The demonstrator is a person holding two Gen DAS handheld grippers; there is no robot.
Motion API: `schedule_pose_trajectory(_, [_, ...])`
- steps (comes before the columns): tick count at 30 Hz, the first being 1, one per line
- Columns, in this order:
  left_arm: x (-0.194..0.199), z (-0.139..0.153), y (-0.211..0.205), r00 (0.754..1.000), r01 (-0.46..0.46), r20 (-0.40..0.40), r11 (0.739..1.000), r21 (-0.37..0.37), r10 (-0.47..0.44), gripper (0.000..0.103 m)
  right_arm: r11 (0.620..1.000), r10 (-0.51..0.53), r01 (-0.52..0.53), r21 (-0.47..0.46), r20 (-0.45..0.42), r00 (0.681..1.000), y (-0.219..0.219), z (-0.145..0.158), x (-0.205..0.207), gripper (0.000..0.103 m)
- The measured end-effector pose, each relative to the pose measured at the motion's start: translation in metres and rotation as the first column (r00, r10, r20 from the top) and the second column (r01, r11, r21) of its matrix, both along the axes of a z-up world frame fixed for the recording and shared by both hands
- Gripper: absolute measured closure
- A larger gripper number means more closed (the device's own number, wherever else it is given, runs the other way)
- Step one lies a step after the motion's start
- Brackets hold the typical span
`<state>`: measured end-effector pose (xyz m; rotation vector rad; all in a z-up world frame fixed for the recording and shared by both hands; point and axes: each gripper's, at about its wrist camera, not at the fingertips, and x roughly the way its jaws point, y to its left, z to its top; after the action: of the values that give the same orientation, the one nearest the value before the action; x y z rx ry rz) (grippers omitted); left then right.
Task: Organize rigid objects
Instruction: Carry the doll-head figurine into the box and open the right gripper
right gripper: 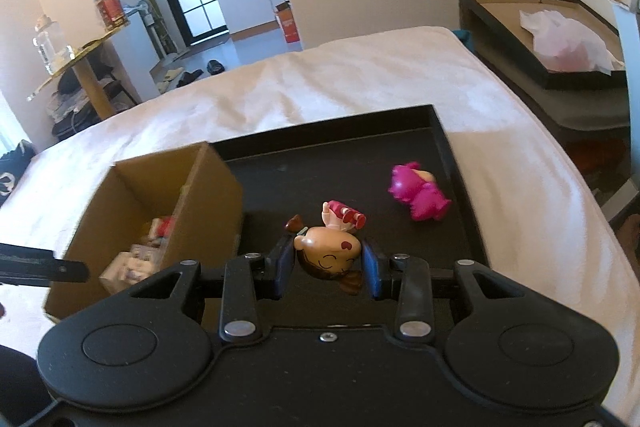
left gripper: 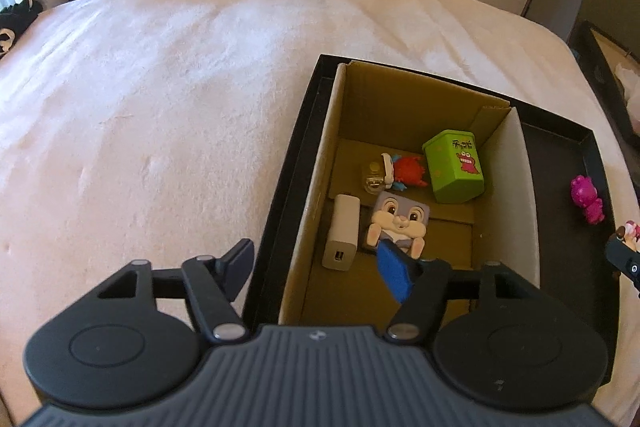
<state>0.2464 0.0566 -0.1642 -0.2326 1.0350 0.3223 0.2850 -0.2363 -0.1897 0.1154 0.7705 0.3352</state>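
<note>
I have the cardboard box [left gripper: 400,115] standing inside the black tray [left gripper: 568,163], at its left end, and the tray lies on the bed [left gripper: 160,107] with its pale cover. Looking down from my left wrist camera, the box holds a green tin [left gripper: 456,167] tilted against the far right corner, a red spiky toy [left gripper: 408,171] with a small clear bottle [left gripper: 374,177] just beside it, a white charger block [left gripper: 342,231] lying along the left wall, and a grey rabbit figure [left gripper: 400,223] face up near the middle.

My left gripper [left gripper: 320,267] hangs over the box's near left wall with its jaws released; nothing sits between them, one finger outside the box over the bed and the blue-padded one above the rabbit figure.

In the right wrist view my right gripper [right gripper: 328,263] has its jaws clenched on the girl figurine [right gripper: 328,251], gripping the round head with the body and red shoes pointing away from me. It is held above the open black floor of the tray, to the right of the box. A magenta bear figure [right gripper: 418,193] lies on its side on the tray floor, farther off and well apart from the one I hold
</note>
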Motion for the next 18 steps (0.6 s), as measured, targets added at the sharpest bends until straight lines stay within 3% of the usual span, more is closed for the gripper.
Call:
schedule_pose_trajectory(5, [-0.004, 0.0, 0.002, 1.0, 0.004, 0.01, 0.999, -0.037, -0.004, 0.063, 0.999, 0.035, -0.035, 0.017, 0.02, 0.999, 0.018, 0.012, -0.007, 0.067])
schedule_pose_trajectory(8, [-0.005, 0.0, 0.003, 1.0, 0.002, 0.013, 0.999, -0.039, -0.001, 0.071, 0.998, 0.055, -0.056, 0.025, 0.025, 0.998, 0.028, 0.017, -0.011, 0.067])
schedule_pose_trajectory(18, [-0.009, -0.003, 0.016, 0.999, -0.026, 0.017, 0.997, -0.073, 0.027, 0.087, 0.991, 0.129, -0.13, 0.019, 0.04, 0.991, 0.065, 0.031, -0.013, 0.067])
